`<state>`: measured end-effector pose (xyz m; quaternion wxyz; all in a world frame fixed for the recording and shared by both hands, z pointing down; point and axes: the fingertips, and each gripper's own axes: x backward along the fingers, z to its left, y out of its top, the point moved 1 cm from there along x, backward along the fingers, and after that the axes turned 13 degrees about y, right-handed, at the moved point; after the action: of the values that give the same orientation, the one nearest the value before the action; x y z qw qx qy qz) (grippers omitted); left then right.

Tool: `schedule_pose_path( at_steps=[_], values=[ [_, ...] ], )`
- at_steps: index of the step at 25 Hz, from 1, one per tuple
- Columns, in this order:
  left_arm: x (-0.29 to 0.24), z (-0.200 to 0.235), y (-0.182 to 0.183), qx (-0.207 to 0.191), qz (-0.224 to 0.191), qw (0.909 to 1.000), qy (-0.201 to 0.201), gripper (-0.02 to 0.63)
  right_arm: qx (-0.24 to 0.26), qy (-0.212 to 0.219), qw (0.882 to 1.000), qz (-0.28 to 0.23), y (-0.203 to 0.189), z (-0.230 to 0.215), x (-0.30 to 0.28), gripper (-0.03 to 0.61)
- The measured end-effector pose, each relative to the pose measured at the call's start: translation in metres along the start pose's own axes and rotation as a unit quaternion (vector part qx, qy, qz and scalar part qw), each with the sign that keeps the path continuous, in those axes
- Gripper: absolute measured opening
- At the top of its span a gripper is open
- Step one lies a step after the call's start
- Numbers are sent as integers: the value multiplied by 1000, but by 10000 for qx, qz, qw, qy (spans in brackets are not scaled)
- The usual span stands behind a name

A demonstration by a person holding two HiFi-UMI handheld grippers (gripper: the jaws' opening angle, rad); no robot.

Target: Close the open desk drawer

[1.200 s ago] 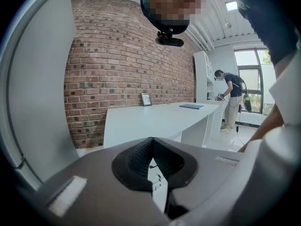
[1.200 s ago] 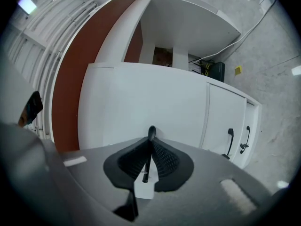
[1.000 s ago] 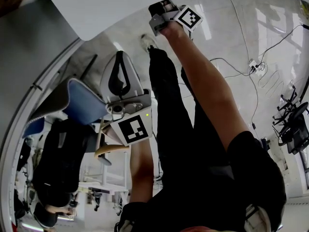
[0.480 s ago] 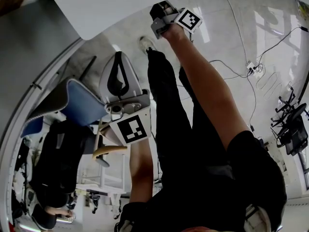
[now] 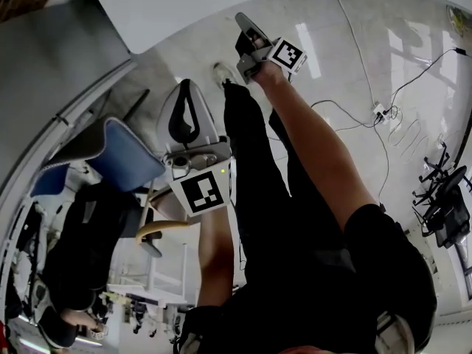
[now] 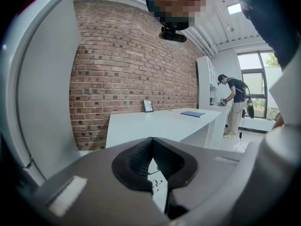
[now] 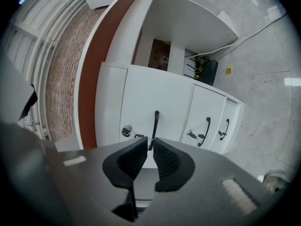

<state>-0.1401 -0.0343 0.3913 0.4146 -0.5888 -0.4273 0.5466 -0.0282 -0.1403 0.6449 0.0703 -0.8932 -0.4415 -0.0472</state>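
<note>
**Site: open-plan office.** Evidence as recorded:

- Ahead of the right gripper (image 7: 150,142) (jaws closing, nothing between them): a white drawer unit (image 7: 141,102) had three fronts, black handles (image 7: 155,121) and keyed locks (image 7: 126,131). It stood at a white desk (image 7: 197,18). A cable (image 7: 263,25) ran across the pale glossy floor (image 7: 263,93) beyond.
- Ahead of the left gripper (image 6: 151,142): a long white counter desk (image 6: 155,124) carried a flat blue folder or book (image 6: 193,113) and a small frame (image 6: 148,106). Behind it was a brick wall (image 6: 131,65). Farther off, a person (image 6: 233,102) stood near a tall window (image 6: 263,86).
- Head view, well to the right of both grippers: black swivel chairs (image 5: 446,198) and a power strip (image 5: 381,111) with trailing leads.
- Head view, just left of the left gripper: a blue chair (image 5: 129,153).
</note>
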Motion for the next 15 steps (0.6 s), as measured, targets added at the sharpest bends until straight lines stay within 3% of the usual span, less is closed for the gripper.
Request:
schedule_pose_path(
  at_steps=[7, 15],
  values=[
    [22, -30, 44, -27, -161, 9999, -47, 18, 185, -225, 9995, 76, 19, 49, 44, 5],
    [71, -47, 115, -79, -518, 9986, 107, 18, 934, -445, 9896, 1004, 30, 142, 80, 3]
  ],
)
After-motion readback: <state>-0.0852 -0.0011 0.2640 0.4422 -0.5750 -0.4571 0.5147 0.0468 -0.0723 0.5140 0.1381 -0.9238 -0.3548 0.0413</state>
